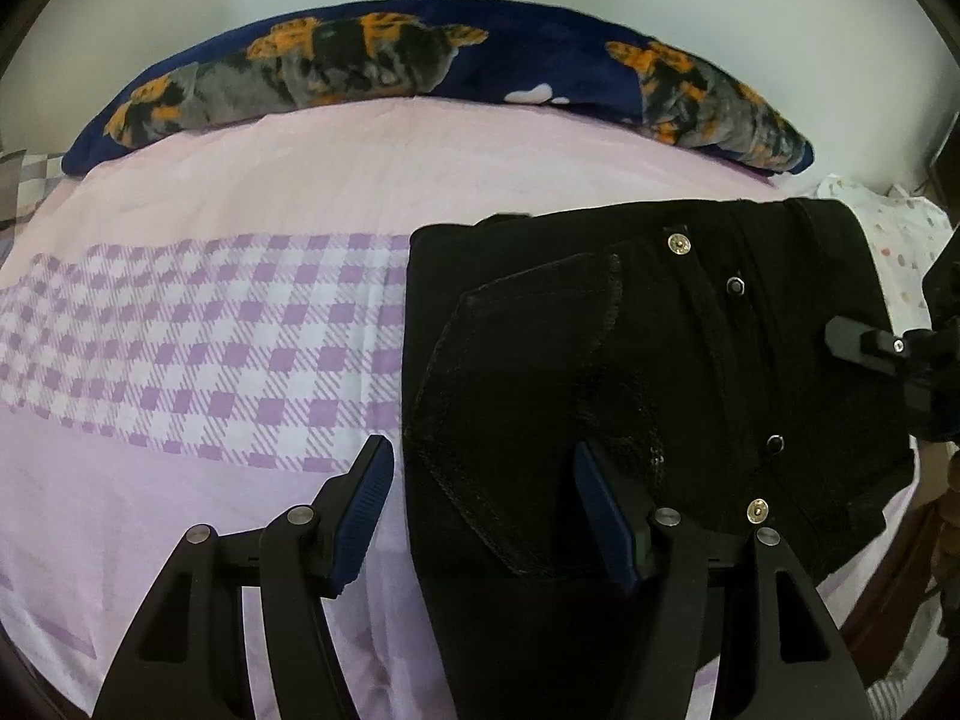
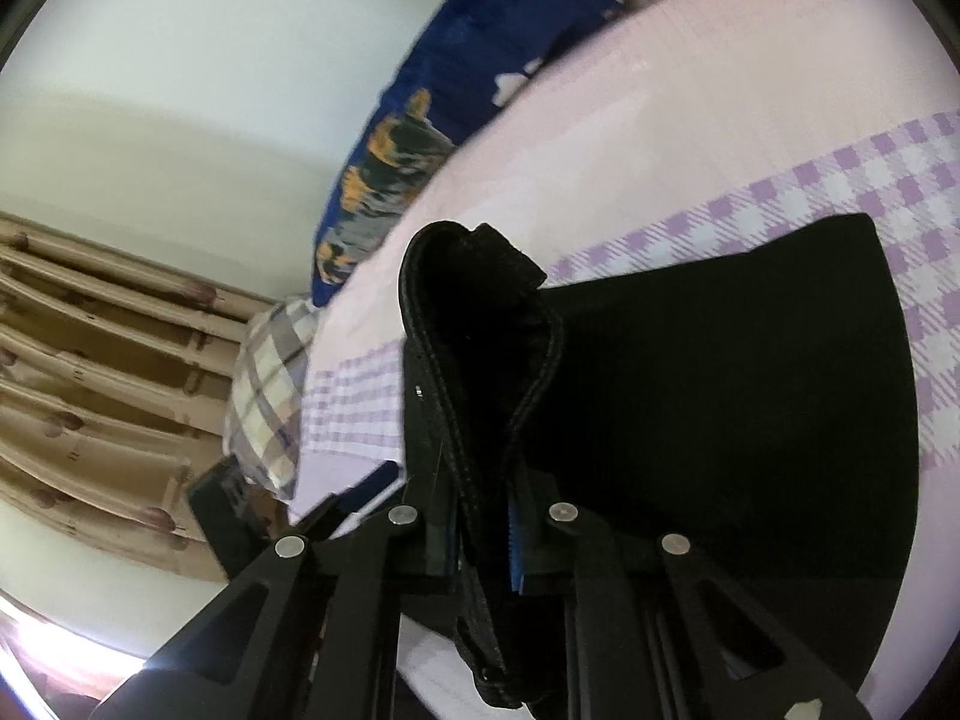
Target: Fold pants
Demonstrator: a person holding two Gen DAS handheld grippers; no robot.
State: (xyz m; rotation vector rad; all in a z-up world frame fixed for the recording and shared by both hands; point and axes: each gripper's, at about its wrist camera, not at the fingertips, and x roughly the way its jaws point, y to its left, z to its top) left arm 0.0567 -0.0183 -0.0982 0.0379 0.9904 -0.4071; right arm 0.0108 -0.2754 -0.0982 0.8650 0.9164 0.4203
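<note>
Left wrist view first: the left gripper [image 1: 480, 516] hovered with its jaws spread wide and nothing between the blue pads [image 1: 360, 516], one finger over the pink and lilac checked bedsheet [image 1: 198, 324], the other over the near edge of the black pants [image 1: 648, 360]. Those pants lay folded and flat on the right half of the bed, back pocket and metal rivets facing up, waistband toward the far side. At the far right edge of that picture a black finger of the right gripper [image 1: 864, 345] poked in over the cloth.

Over to the right wrist view, and the right gripper [image 2: 480, 534] was clamped on a thick stitched edge of the pants, a loop of fabric standing up in front of the camera while the rest draped back down to the sheet.

To do this fold well, I'd judge the raised edge should travel across in one smooth arc, kept taut, with the free gripper pinning or pinching the near edge so the stack doesn't slide.

Only the left camera showed the whole garment and the blue patterned blanket [image 1: 420, 60] along the wall; only the right one showed the grip itself, plus the curtain [image 2: 90, 360] and a checked pillow [image 2: 270, 384].
</note>
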